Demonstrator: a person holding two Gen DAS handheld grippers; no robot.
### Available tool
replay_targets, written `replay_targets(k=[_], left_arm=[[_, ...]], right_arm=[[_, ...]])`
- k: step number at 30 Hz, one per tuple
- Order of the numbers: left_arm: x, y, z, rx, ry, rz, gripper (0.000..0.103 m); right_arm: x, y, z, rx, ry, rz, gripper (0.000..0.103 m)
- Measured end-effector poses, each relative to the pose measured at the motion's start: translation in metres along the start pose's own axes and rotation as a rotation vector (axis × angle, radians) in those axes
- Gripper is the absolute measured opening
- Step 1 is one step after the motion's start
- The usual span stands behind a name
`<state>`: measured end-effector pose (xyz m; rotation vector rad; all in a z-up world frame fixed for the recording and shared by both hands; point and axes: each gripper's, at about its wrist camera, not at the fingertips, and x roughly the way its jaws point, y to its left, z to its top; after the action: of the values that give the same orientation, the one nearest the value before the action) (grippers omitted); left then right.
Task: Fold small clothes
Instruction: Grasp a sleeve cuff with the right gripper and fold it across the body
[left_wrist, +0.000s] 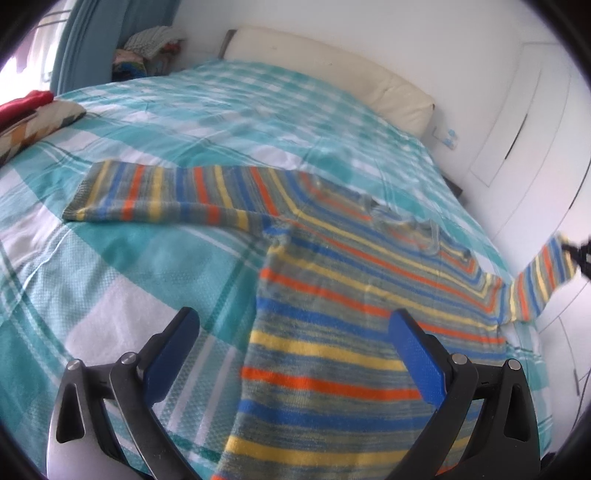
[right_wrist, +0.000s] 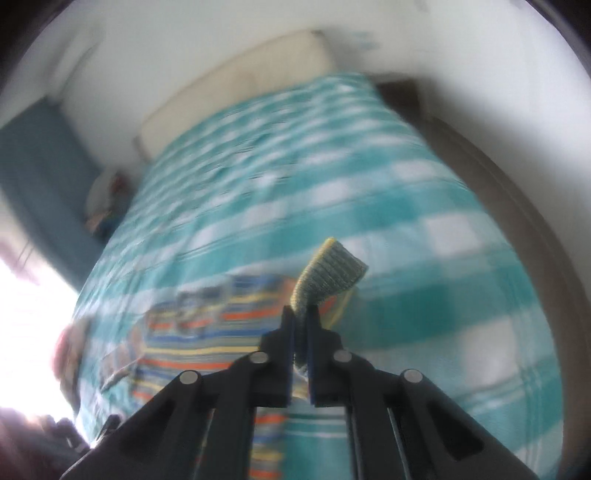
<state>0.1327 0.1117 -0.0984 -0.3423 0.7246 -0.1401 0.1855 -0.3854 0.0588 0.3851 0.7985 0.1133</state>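
A small striped sweater (left_wrist: 332, 295) in blue, orange, yellow and grey lies spread on the bed. Its left sleeve (left_wrist: 155, 192) lies flat, stretched out to the left. My left gripper (left_wrist: 295, 317) is open and empty, hovering over the sweater's body near its hem. My right gripper (right_wrist: 301, 314) is shut on the cuff of the right sleeve (right_wrist: 328, 273). In the left wrist view that sleeve (left_wrist: 543, 273) is lifted off the bed at the far right, with the right gripper (left_wrist: 576, 254) at its end. The right wrist view is blurred.
The bed has a teal and white checked cover (left_wrist: 240, 110) and a cream headboard (left_wrist: 332, 66). A patterned cushion and a red item (left_wrist: 29, 114) lie at the left edge. A pile of clothes (left_wrist: 147, 48) sits in the far corner. White cupboard doors (left_wrist: 535, 129) stand on the right.
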Motion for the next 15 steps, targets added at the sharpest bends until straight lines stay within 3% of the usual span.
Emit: replay_targets(k=[3, 5, 7, 8, 11, 15], left_arm=[[0.0, 0.003, 0.0, -0.006, -0.004, 0.014, 0.102], [0.002, 0.006, 0.0, -0.011, 0.002, 0.027, 0.102], [0.004, 0.008, 0.0, -0.013, 0.01, 0.035, 0.102], [0.005, 0.009, 0.0, -0.014, 0.013, 0.041, 0.102], [0.007, 0.012, 0.0, -0.022, 0.018, 0.049, 0.102], [0.012, 0.012, 0.001, -0.042, 0.042, 0.042, 0.102]], right_arm=[[0.044, 0.077, 0.008, -0.07, 0.042, 0.1, 0.006], [0.081, 0.114, 0.004, -0.049, 0.102, 0.3, 0.015], [0.115, 0.129, -0.003, 0.04, 0.199, 0.466, 0.065], [0.12, 0.13, -0.007, 0.075, 0.196, 0.494, 0.069], [0.117, 0.121, -0.014, 0.102, 0.165, 0.486, 0.069], [0.104, 0.091, -0.017, 0.074, 0.122, 0.359, 0.07]])
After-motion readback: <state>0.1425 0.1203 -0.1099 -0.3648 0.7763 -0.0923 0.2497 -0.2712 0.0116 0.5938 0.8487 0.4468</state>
